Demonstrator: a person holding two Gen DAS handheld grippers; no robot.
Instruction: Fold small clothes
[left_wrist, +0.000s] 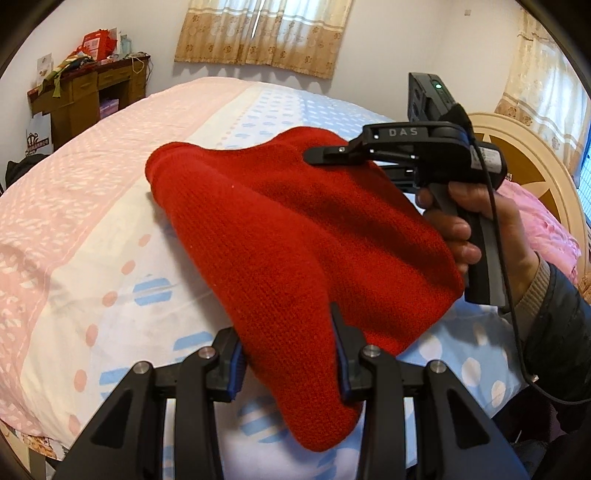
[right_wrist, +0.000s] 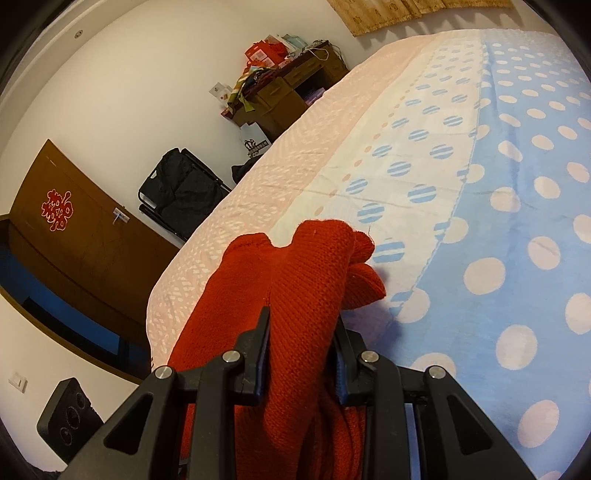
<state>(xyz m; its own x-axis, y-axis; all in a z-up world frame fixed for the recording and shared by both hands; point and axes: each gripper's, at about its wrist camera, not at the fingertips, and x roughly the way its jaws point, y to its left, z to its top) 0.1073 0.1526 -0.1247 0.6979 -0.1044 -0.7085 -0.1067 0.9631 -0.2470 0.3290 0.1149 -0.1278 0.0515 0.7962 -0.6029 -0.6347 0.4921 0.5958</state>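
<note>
— Two grippers, one garment: what step is this?

— A carry, by my reading. The bed (left_wrist: 110, 206) lies under everything, its cover striped pink, white and dotted blue, and the red knit garment (left_wrist: 295, 236) hangs above the white and blue bands, stretched between both grippers. Its far end droops toward the cover; whether it touches I cannot tell.

— How does each gripper hold it?

— The left gripper (left_wrist: 291, 354) is clamped on the near edge of the knit, with fabric bunched between its blue pads (left_wrist: 238, 363). The right gripper (right_wrist: 301, 354) is likewise clenched on a thick fold, which spills forward past its fingertips. From the left wrist view, the right gripper reaches in from the side and pinches the knit's upper edge, a hand (left_wrist: 476, 229) around its handle.

— And next?

— I judge the garment wants lowering flat onto the bed, well in from the pink edge, both grips kept level so the knit spreads without twisting. Only then can a fold begin.
</note>
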